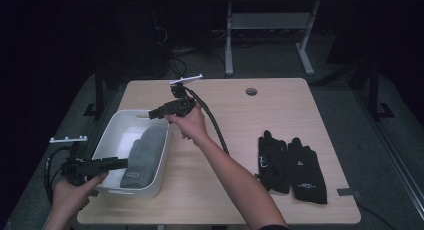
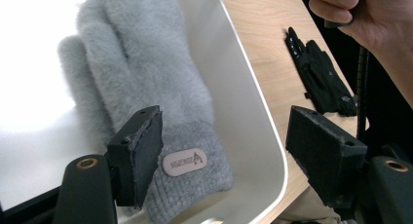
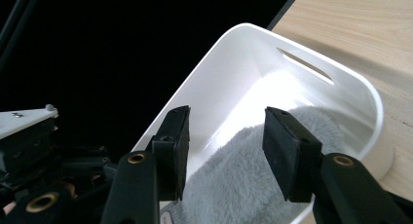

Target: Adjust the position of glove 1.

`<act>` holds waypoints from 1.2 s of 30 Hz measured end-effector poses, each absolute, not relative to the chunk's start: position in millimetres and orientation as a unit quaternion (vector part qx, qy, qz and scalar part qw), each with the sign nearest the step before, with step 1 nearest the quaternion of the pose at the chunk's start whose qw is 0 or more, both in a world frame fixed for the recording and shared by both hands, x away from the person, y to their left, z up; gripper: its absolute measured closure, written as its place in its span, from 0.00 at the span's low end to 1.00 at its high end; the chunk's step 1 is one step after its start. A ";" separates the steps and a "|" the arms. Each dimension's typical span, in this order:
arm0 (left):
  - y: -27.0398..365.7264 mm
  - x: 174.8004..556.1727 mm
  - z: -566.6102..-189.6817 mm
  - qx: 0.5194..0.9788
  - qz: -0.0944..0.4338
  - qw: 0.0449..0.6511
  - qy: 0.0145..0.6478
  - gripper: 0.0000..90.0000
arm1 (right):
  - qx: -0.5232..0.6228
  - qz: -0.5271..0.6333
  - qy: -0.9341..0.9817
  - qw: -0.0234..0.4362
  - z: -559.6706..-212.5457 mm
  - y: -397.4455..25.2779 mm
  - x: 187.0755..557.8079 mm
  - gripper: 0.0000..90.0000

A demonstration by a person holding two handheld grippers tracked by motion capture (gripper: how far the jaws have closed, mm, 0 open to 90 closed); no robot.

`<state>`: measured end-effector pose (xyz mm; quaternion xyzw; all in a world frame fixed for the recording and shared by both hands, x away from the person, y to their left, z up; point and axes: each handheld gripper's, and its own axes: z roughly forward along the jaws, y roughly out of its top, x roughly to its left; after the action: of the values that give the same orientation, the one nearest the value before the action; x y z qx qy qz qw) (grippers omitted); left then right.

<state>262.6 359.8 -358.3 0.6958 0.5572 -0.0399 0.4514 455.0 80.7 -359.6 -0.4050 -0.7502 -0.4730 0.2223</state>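
Grey fleece mitten (image 2: pixel 146 83) lies flat in a white plastic bin (image 1: pixel 111 135) at the near left of the bench (image 1: pixel 240 120), its knit cuff toward the person and its fingertip end pointing away, so the long axis runs along the bin's length. Left claw (image 1: pixel 122 163), held low at the bin's near rim, stands released and empty, its jaws straddling the cuff end: in the left gripper view one pad sits just over the cuff beside its pink label (image 2: pixel 184 162), the other out past the bin wall. Right claw (image 1: pixel 152 113) hovers above the bin's far end, also released and empty, with the mitten's fleecy tip just below and ahead between its pads in the right gripper view (image 3: pixel 253 175). Left claw looks the nearer to a grip, at the cuff. A pair of black gloves (image 1: pixel 292 167) waits on the bench well to the right of both claws.
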 end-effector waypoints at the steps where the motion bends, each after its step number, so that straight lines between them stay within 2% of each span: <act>1: 357.0 263.5 -357.2 0.693 -0.040 0.454 0.558 0.32 | -0.405 -0.476 -0.748 0.225 -359.1 77.1 454.8 0.57; 36: 313.1 280.0 -341.5 0.716 -0.046 0.460 0.524 0.30 | -0.402 -0.496 -0.734 0.234 -349.8 24.8 447.7 0.55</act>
<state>280.0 313.1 -341.5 0.7159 0.5236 -0.0456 0.4596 447.7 24.8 -349.8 -0.4020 -0.7335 -0.4957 0.2336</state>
